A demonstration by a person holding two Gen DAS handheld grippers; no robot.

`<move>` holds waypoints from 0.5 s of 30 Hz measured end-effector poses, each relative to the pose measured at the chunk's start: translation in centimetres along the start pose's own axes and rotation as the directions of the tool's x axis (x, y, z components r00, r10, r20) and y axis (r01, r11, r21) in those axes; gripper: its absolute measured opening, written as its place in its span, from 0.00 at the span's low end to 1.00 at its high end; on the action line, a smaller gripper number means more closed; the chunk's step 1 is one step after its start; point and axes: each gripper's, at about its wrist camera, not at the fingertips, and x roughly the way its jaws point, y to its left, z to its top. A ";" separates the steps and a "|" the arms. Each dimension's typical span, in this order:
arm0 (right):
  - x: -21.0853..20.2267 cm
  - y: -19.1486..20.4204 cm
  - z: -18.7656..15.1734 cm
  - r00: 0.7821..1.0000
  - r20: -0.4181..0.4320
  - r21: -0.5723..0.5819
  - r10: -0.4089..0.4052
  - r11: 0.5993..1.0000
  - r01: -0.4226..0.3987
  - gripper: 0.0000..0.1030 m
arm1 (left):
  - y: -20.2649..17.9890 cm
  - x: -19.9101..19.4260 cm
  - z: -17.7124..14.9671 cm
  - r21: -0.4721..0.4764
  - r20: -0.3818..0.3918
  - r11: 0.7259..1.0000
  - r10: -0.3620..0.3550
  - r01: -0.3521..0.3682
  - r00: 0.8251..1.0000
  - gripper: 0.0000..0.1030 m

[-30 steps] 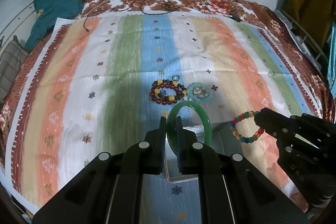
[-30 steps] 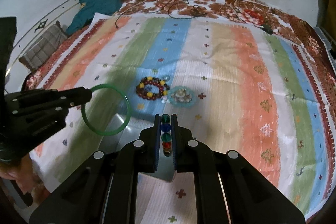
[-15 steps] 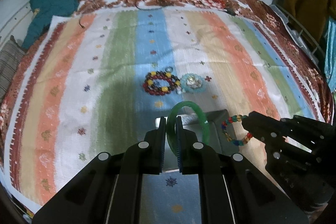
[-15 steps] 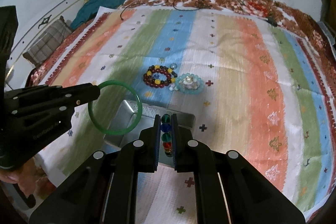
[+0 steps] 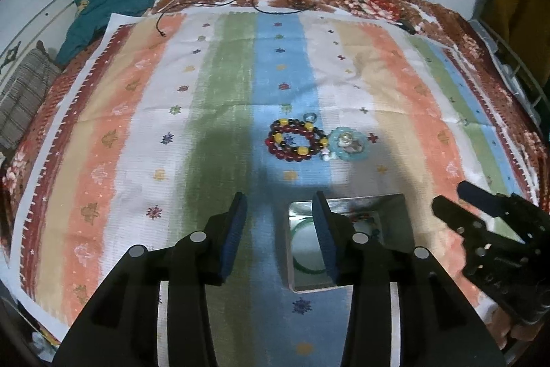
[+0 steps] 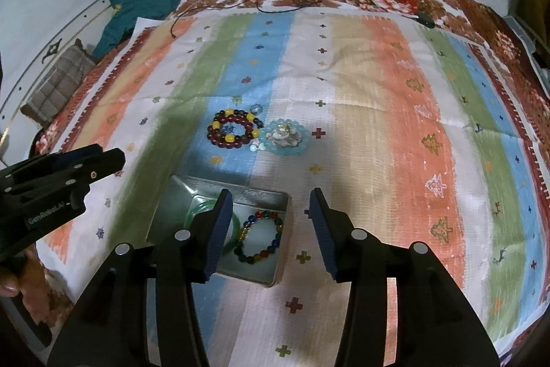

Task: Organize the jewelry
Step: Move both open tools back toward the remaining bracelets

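Green glass-like bangle point(image 6: 202, 212) lies flat in the metal tin point(image 6: 280, 219), at its left side, partly hidden behind your right tong's finger. Beside it in the same tin sits the multicoloured bead bracelet point(image 6: 263, 238), a loose ring on the tin floor, touching nothing else that shows. Nothing more is visible in the tin.

Left gripper point(image 5: 280, 231): jaws have just been opening, now partly apart, nothing between the pads. It hangs over the tin's left edge. Right gripper point(image 6: 268, 224): jaws likewise just opened, partly apart, empty, above the tin.

Still out on the striped cloth point(image 6: 378, 112), beyond the tin: dark red and yellow bead bracelet point(image 6: 233, 128), a pale blue bead ring point(image 6: 283, 138) just beside it on the right with small silvery pieces heaped in its middle, and a tiny ring point(image 6: 256, 108) at the far edge of the red beads. What the silvery pieces are is too small to tell.

Handling, as a judgement: the beaded pieces look light and floppy, strung on cord, so they will sag from one pinch. Take the red one across a single bead run on its near arc. Round beads can roll out of the pads, so close fully. The blue ring likely drags its silvery load if lifted carelessly. The bangle looks stiff, smooth and breakable; leave it where it lies.
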 end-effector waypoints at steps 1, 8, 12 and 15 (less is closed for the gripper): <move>0.1 -0.1 0.0 1.000 -0.001 0.002 -0.002 1.000 0.002 0.47 | 0.1 0.2 0.1 -0.003 -0.003 1.000 0.002 -0.002 1.000 0.40; 0.9 -0.6 0.8 1.000 0.008 0.015 -0.025 1.000 0.025 0.51 | 0.8 1.4 0.8 -0.026 -0.015 0.999 0.024 -0.024 1.000 0.45; 1.5 -1.2 1.4 0.999 0.004 0.025 -0.031 0.999 0.031 0.57 | 0.6 2.2 1.2 -0.021 -0.017 0.999 0.028 -0.029 0.999 0.46; 2.0 -1.2 1.5 0.999 -0.004 0.012 -0.045 0.999 0.045 0.60 | 0.1 3.1 1.6 -0.007 -0.024 0.999 0.038 -0.038 0.999 0.49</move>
